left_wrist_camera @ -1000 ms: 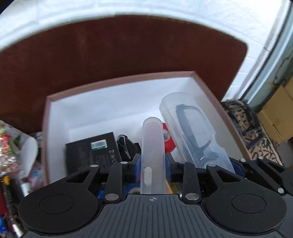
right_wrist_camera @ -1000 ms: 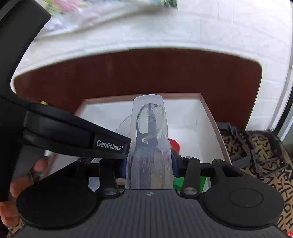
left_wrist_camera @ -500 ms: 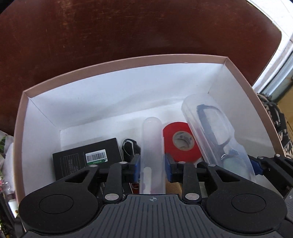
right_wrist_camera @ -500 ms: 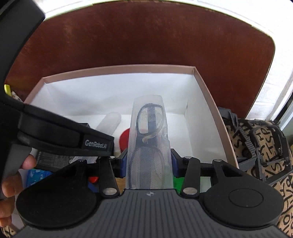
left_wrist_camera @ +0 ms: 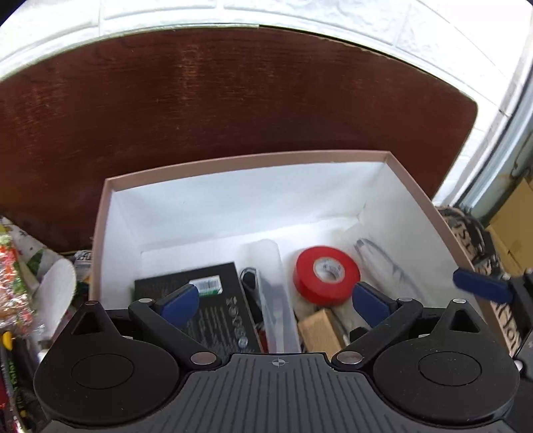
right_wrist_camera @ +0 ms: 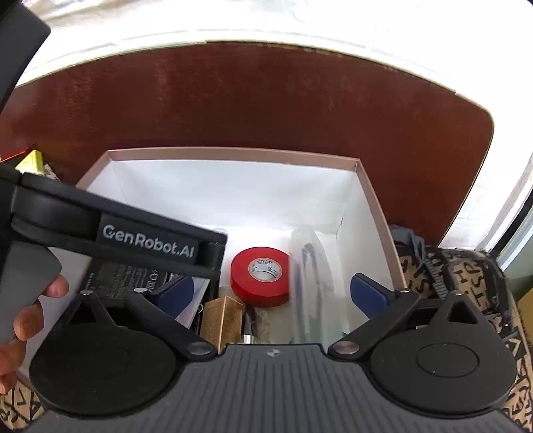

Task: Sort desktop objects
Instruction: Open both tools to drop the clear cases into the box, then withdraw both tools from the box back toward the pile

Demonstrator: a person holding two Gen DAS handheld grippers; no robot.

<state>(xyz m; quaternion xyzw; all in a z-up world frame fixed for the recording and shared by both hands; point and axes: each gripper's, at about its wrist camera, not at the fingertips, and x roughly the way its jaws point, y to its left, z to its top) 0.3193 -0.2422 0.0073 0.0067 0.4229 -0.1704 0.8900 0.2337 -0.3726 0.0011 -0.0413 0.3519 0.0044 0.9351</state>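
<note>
Left gripper (left_wrist_camera: 276, 301): jaws spread wide, blue pads well apart, nothing held. It hangs over the near end of an open cardboard box (left_wrist_camera: 246, 160) with a tan rim and white inner walls. Directly between and beyond its pads a clear plastic tube (left_wrist_camera: 273, 293) lies on the box floor, running lengthwise. To the tube's left lies a flat black box with a barcode label (left_wrist_camera: 213, 309); to its right a red tape roll (left_wrist_camera: 326, 274), flat on its side, with a small tan wooden block (left_wrist_camera: 318, 329) in front of it.

Right gripper (right_wrist_camera: 271, 294): jaws likewise fully parted, gripping nothing. It is over the right half of the same box. A clear glasses case (right_wrist_camera: 313, 276) holding dark-framed spectacles rests on the floor beside the right wall, just right of the tape roll; the picture is blurred there, so contact with the roll cannot be confirmed. The left unit's black handle, marked GenRobot.AI, crosses this view at left.

Surface: the box sits on a dark reddish-brown wooden table (left_wrist_camera: 233, 93) with rounded corners. Behind stands a white brick-pattern wall (left_wrist_camera: 299, 13). A patterned bag with black lettering (right_wrist_camera: 466, 276) lies just beside the box's right wall. Colourful wrappers (left_wrist_camera: 13, 273) sit left of the box.
</note>
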